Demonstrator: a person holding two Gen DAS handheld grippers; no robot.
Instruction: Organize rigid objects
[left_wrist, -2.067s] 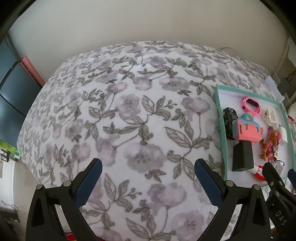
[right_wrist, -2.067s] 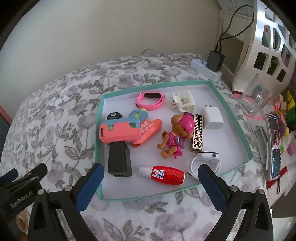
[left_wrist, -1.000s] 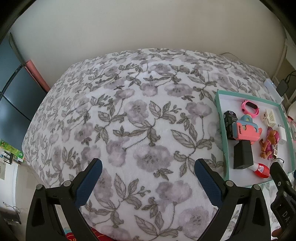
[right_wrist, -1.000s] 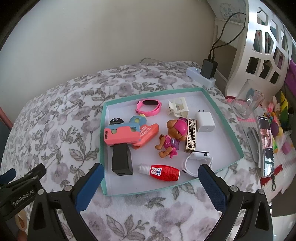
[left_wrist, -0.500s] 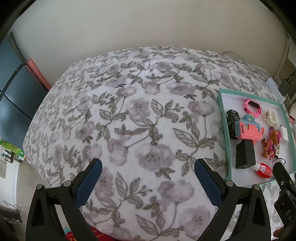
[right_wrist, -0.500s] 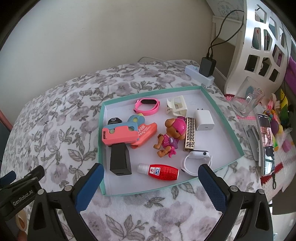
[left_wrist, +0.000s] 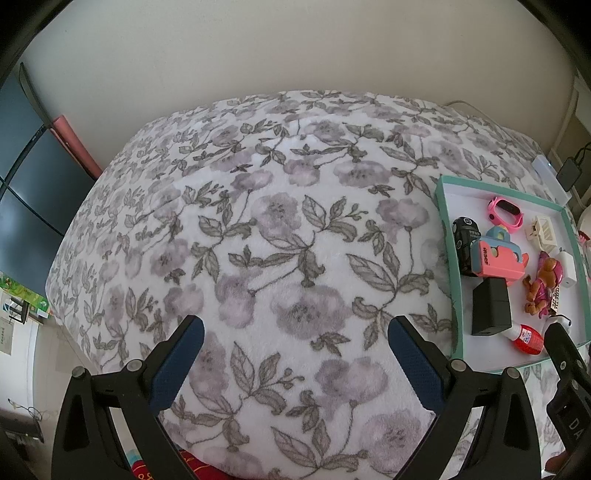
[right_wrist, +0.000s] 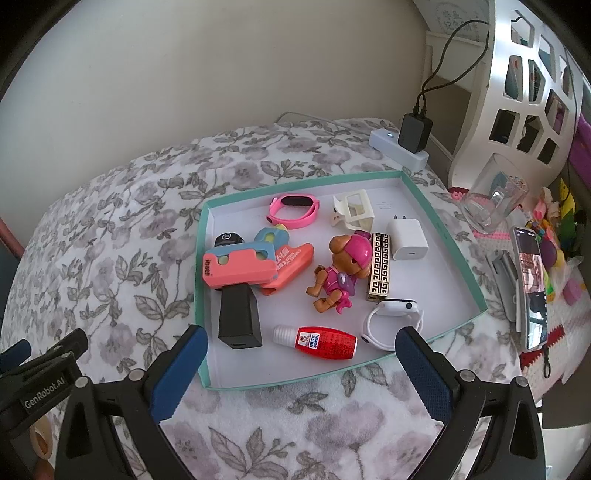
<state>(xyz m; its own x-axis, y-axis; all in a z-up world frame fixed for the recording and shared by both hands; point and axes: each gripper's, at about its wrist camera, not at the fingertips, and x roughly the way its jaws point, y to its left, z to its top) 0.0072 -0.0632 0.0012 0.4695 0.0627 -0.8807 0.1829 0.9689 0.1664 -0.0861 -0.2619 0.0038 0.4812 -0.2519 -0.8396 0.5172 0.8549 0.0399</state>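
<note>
A shallow teal-rimmed tray (right_wrist: 436, 214) lies on the floral blanket and holds several small things: a pink band (right_wrist: 293, 208), a pink-and-blue toy (right_wrist: 240, 267), a black box (right_wrist: 238, 315), a red bottle (right_wrist: 321, 341), a toy dog (right_wrist: 341, 271), a white charger (right_wrist: 408, 238) and a white watch (right_wrist: 393, 317). My right gripper (right_wrist: 301, 365) hangs open over the tray's near edge, holding nothing. My left gripper (left_wrist: 295, 360) is open above the bare blanket, left of the tray (left_wrist: 448, 258).
The floral blanket (left_wrist: 266, 229) spreads wide to the left. A power strip with a black plug (right_wrist: 406, 142) lies behind the tray. A glass cup (right_wrist: 493, 192), a phone (right_wrist: 532, 288) and small toys crowd the right side. A white cut-out panel (right_wrist: 524, 85) stands at the far right.
Both grippers have pulled back and risen a little, so the tray and blanket look smaller. Nothing in the tray has moved and both grippers stay open.
</note>
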